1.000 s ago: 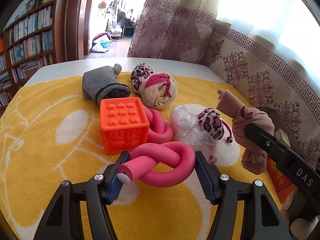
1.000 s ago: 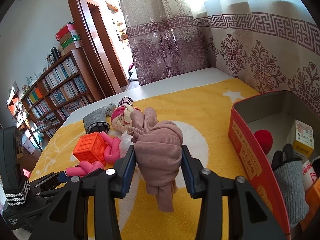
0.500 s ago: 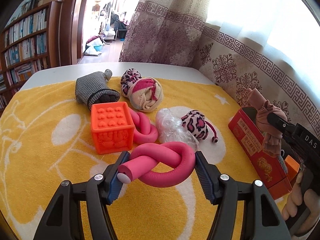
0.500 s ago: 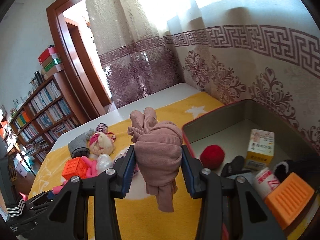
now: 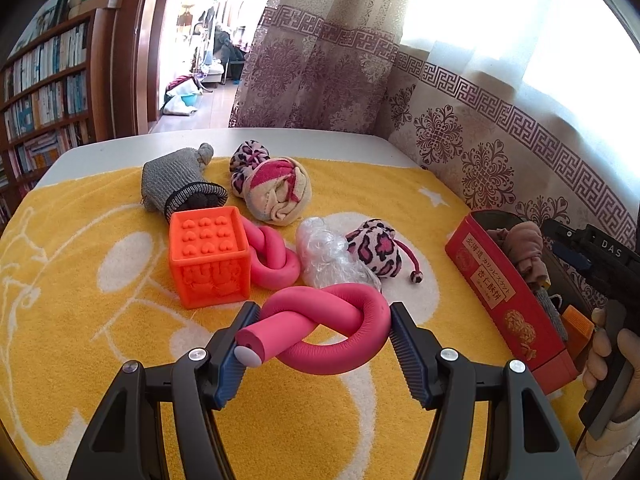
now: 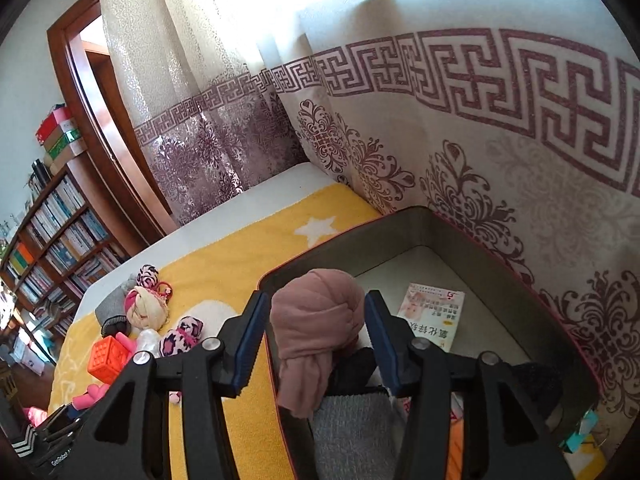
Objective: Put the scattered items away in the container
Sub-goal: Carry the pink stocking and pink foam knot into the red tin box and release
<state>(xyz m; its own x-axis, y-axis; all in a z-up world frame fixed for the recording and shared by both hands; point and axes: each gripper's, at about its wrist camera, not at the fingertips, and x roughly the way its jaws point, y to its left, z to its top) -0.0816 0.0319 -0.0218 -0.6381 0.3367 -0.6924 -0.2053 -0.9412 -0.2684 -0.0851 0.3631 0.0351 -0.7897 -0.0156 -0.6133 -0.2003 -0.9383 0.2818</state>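
Yellow towel (image 5: 60,320): left fingers (image 5: 234,360) clamp pink foam knot (image 5: 328,332); right fingers (image 6: 250,340) opening, mauve cloth (image 6: 316,328) between.

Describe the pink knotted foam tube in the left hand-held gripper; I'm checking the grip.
The pink knotted foam tube is a smooth, soft-looking foam rod tied in one loose knot, its blunt end with a pale cap pointing toward the camera. It sits crosswise between the pads of the left hand-held gripper, which press on both its sides, over the yellow towel.

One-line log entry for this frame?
left gripper: holding pink tube | right gripper: opening, mauve cloth over red box
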